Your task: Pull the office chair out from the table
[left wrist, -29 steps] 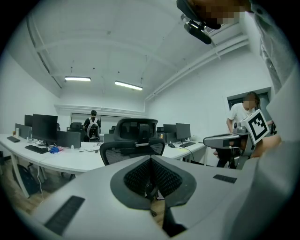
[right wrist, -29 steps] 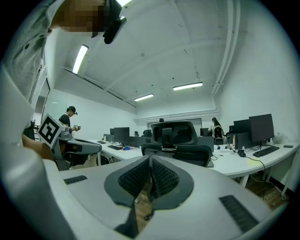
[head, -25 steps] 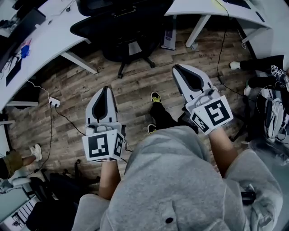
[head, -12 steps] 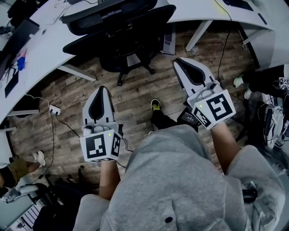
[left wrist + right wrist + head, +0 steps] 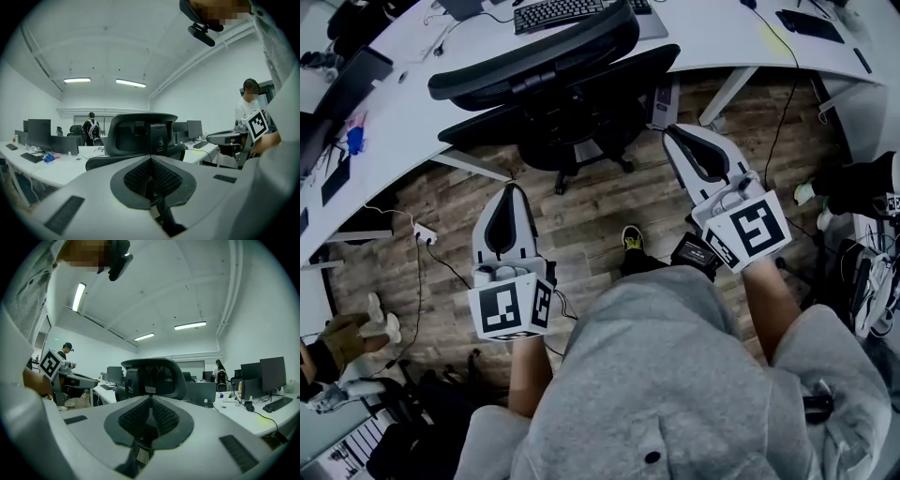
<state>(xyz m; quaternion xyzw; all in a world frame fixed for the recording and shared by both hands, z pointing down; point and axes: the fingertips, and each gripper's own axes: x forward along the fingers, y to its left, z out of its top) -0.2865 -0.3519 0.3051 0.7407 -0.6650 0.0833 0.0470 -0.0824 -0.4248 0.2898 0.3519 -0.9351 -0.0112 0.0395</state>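
The office chair (image 5: 546,75) at the upper middle of the frame is black all over. The counter (image 5: 712,37) curving behind it is white, with a black keyboard (image 5: 558,11) at the top edge. The floor (image 5: 581,206) is brown wood planking with streaked grain. The left gripper (image 5: 512,187) and right gripper (image 5: 673,131) are pale grey, with black dimpled lining on the jaws. Each one's cube is white with black square markers. The sweatshirt (image 5: 666,375) at the bottom is light grey, and the shoe (image 5: 629,239) at centre shows yellow-green.

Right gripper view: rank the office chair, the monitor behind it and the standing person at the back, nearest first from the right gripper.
1. office chair, straight ahead.
2. monitor, just behind, to its right.
3. person, far back, right.
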